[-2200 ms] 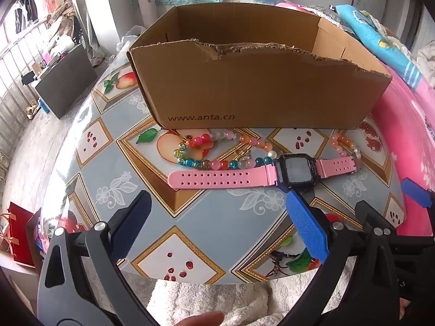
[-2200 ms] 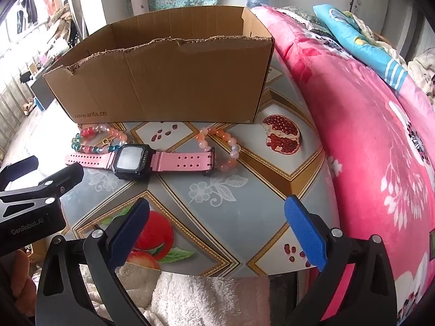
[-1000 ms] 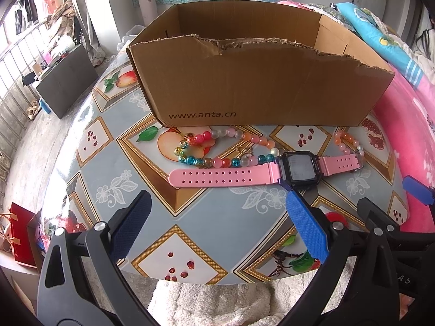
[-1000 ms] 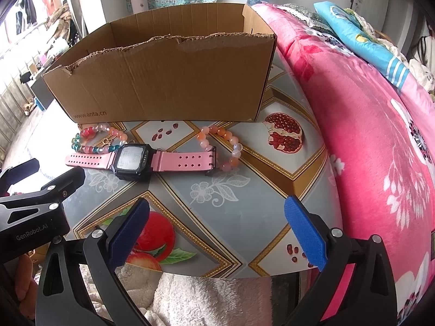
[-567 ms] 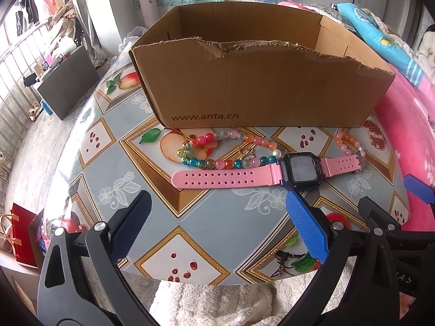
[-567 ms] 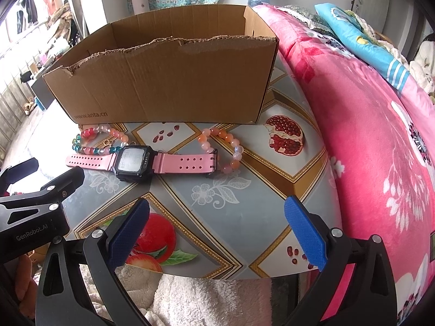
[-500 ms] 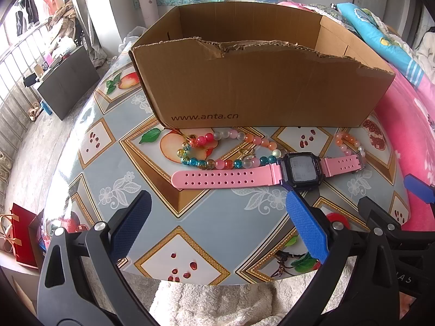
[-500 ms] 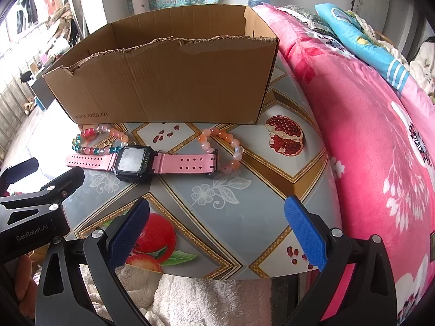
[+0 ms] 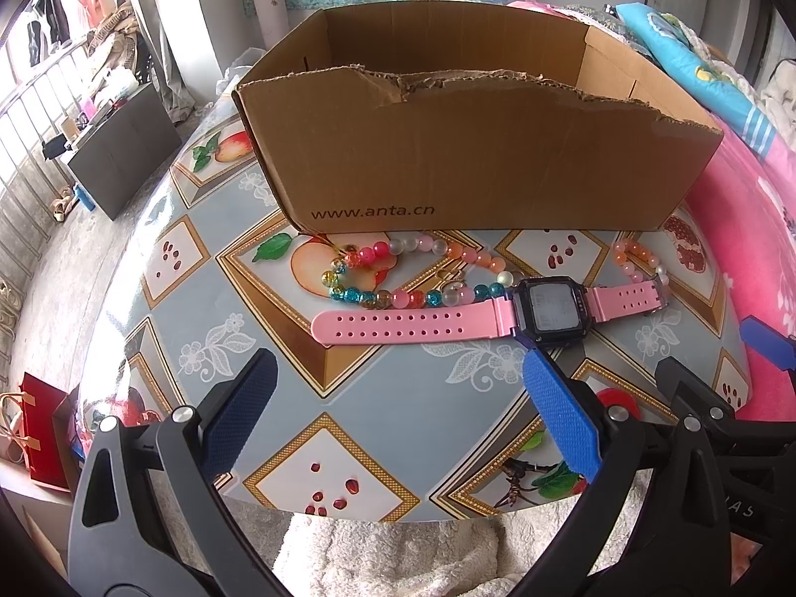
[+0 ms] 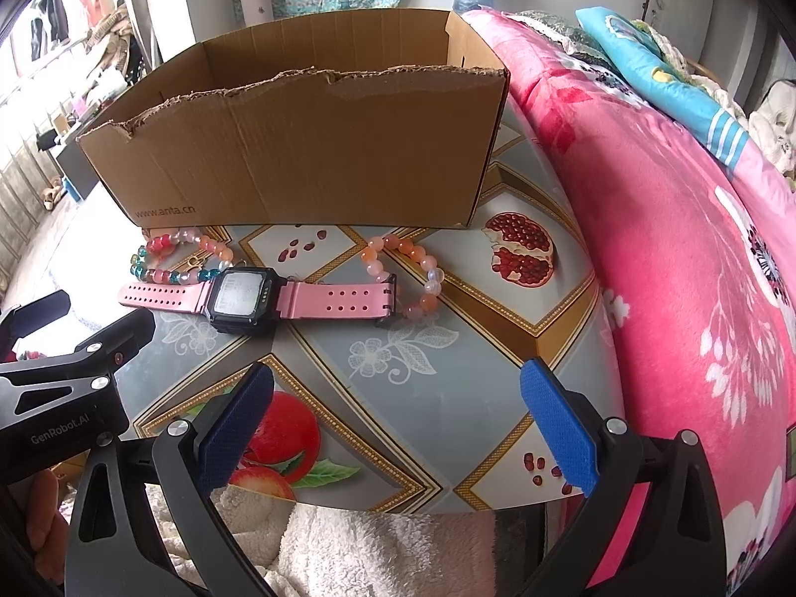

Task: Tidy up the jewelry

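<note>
Both grippers' blue-padded fingers spread wide, empty, near a pink-strapped digital watch on the fruit-patterned bench; brown cardboard box apparently empty.

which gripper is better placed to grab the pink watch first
Probably the left gripper: open, the pink watch lies just ahead of its fingers. The right gripper is open too, but the watch sits off to its left.

Daylit bedroom, pink bedspread

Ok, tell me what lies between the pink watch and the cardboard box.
The multicoloured bead bracelet lies between the pink watch and the cardboard box, clearest in the left wrist view.
</note>
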A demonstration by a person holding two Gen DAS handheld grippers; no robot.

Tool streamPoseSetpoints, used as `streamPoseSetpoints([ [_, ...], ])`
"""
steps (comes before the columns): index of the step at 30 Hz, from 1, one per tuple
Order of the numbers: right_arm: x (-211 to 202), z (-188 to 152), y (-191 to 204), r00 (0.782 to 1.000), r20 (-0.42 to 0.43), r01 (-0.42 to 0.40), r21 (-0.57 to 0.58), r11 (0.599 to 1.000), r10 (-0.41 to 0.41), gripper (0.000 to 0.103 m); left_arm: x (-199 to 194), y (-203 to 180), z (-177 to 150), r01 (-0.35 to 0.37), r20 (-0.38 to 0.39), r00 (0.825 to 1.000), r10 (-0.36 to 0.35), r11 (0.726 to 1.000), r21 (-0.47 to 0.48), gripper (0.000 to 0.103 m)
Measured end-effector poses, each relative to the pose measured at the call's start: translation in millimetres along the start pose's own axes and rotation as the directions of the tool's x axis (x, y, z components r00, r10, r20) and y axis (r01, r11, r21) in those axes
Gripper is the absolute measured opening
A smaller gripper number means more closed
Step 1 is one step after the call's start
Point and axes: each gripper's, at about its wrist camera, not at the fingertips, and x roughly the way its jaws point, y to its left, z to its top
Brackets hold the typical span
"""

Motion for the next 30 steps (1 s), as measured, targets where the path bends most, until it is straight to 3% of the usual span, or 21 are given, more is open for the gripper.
streamPoseSetpoints([
  [30,-0.3,-0.7,-3.4,1.000,0.010,0.008,0.001,1.000,-0.008,0.097,1.6,1.2,-1.4,-0.004,-0.001,1.000,0.004,1.000,-0.005,0.096],
])
